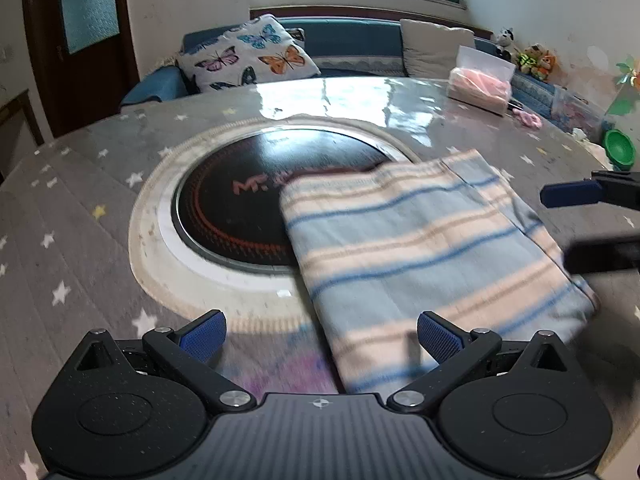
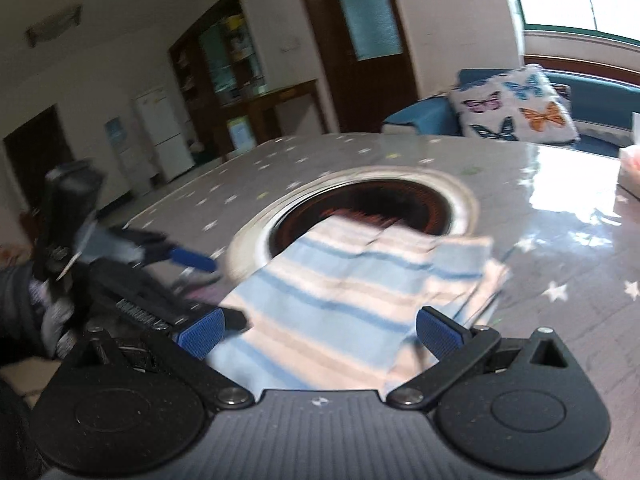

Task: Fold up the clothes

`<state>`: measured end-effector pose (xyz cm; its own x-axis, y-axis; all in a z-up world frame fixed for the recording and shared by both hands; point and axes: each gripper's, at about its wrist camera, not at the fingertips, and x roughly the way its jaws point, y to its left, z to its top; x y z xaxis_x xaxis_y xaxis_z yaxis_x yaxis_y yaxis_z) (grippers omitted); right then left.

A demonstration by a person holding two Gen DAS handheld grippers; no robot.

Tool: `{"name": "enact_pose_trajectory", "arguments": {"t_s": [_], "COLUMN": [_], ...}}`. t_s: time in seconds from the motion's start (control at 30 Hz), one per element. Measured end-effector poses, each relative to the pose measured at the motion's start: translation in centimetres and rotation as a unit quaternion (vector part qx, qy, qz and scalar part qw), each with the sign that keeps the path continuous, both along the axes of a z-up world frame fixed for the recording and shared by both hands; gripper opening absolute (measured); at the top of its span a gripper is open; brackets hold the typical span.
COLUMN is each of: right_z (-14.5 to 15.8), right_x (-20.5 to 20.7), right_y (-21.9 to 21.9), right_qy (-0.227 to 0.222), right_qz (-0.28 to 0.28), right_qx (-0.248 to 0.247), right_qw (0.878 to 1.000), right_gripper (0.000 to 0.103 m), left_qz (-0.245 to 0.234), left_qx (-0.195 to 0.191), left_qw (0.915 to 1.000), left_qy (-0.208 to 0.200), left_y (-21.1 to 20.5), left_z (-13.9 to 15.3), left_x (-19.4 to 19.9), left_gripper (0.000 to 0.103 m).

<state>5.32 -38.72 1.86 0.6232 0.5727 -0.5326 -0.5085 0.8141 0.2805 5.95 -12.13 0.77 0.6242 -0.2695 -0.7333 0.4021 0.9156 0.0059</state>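
We are holding the left gripper (image 1: pixel 320 340) low over the table with its blue pads spread wide and nothing between them. The folded striped cloth (image 1: pixel 424 256) is lying flat just ahead and to the right of these pads, its near corner reaching in beside the right pad. Its far left corner is overlapping the round black cooktop (image 1: pixel 240 200) set into the table, straight ahead of the left gripper. To the left of the pads, the star-printed table cover (image 1: pixel 80 208) is lying bare all the way to the table's edge.

We are keeping the right gripper (image 2: pixel 320 336) spread wide too, pinching nothing, with the cloth's (image 2: pixel 348 296) near edge running between its pads and under the gripper body. From here the cloth's layered right edge is sitting just ahead of the right pad, and past it the glossy table (image 2: pixel 560 248) is running open. The left gripper is blurring at the far left of this view (image 2: pixel 192 258), close to the cloth's left edge.

Far ahead and to the right of the left gripper, a clear box of pink items (image 1: pixel 480 80) is sitting near the table's far edge, well apart from the cloth.
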Motion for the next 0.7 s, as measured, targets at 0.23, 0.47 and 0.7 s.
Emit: {"name": "enact_pose_trajectory", "arguments": {"t_s": [0.23, 0.47, 0.7], "right_z": [-1.1, -2.9, -3.0], "right_x": [4.1, 5.5, 4.9], "right_y": [-0.6, -2.2, -3.5], "right_qy": [0.027, 0.059, 0.071], "right_qz": [-0.037, -0.083, -0.149], "right_qx": [0.012, 0.024, 0.003], "right_qw": [0.999, 0.994, 0.986], "right_gripper": [0.093, 0.077, 0.077], "left_qz": [0.016, 0.016, 0.022], "left_qx": [0.010, 0.003, -0.028], "left_qw": [0.9998, 0.9996, 0.9992], "left_qy": [0.012, 0.021, 0.020], "left_y": [-0.2, 0.1, 0.3], "left_z": [-1.0, -1.2, -0.3], "left_x": [1.4, 1.7, 2.3], "left_gripper": [0.103, 0.103, 0.100]}}
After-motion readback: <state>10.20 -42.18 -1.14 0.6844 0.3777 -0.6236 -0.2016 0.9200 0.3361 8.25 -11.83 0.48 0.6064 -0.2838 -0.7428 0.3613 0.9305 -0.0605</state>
